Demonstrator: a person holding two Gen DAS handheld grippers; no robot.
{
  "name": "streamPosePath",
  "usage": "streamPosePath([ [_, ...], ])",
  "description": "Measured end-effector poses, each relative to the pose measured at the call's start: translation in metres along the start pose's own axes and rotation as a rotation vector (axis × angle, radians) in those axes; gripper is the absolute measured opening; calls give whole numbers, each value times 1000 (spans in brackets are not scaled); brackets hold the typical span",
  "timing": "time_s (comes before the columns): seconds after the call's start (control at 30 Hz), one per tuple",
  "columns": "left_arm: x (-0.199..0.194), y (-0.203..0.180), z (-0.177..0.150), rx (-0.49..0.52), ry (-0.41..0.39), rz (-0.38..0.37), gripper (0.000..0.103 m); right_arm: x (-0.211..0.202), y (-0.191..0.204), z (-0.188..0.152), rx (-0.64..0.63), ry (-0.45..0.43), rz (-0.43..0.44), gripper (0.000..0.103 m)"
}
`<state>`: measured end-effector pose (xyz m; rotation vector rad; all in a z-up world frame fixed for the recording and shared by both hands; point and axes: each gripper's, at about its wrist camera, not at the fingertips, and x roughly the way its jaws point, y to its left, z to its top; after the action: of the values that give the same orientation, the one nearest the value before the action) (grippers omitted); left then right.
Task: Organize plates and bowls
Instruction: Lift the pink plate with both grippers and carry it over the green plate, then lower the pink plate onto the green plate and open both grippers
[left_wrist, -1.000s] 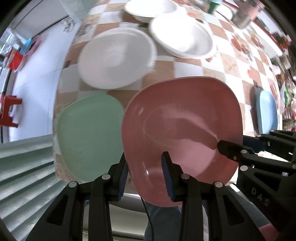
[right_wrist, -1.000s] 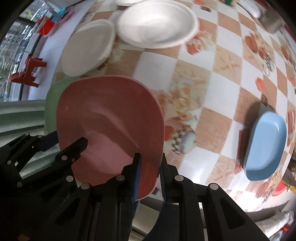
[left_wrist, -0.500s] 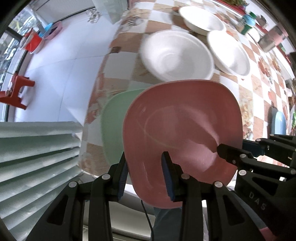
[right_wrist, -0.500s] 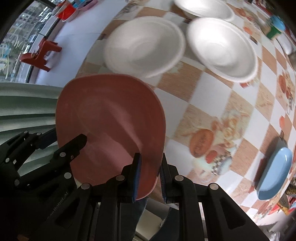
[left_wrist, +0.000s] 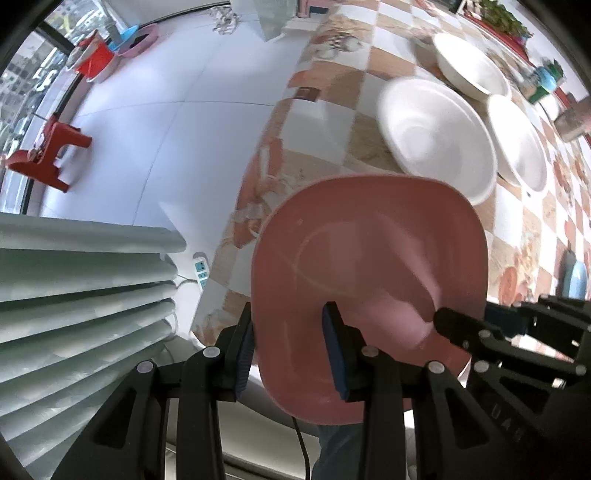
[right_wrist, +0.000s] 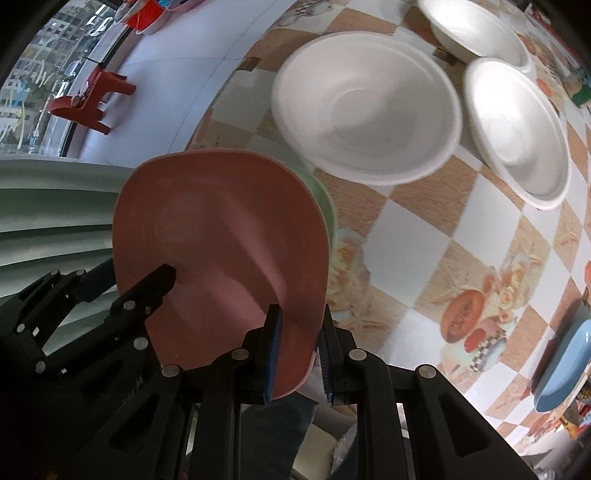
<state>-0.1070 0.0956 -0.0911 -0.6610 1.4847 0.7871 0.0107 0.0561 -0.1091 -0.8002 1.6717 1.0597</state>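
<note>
Since the earlier frame the pink plate (left_wrist: 369, 266) has travelled over the green plate (right_wrist: 325, 199) at the tabletop (right_wrist: 424, 236) edge, left hand-held gripper (left_wrist: 290, 347) and right hand-held gripper (right_wrist: 299, 354) both clamped on its six-o'clock rim; seemingly stiff, light, slippery, best held by opposite rims.

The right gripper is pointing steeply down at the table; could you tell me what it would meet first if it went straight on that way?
Probably the green plate, whose edge peeks out beneath the pink plate that the right gripper and left gripper both clamp. Depth is unclear; the checkered tablecloth beside it is possible.
</note>
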Motion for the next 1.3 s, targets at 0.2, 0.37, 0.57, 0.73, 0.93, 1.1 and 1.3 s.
streamPosePath([
  [0.2,14,3,8,-13,17,10,38,18,8,10,-2,14,3,22],
  [0.37,27,5,14,-12,28,3,38,29,7,16,2,34,-13,22],
  [0.57,27,6,17,-1,10,14,54,35,7,21,10,43,-9,22],
  [0.73,20,12,16,-10,-21,21,78,38,9,26,2,40,-15,24],
  [0.93,22,29,14,-85,3,-35,84,25,1,24,25,4,5,66],
  [1.1,22,28,13,-93,11,-47,99,14,-9,16,36,-30,27,97],
  [1.3,20,1,12,-20,32,-114,99,3,-32,-10,40,-65,-17,102],
])
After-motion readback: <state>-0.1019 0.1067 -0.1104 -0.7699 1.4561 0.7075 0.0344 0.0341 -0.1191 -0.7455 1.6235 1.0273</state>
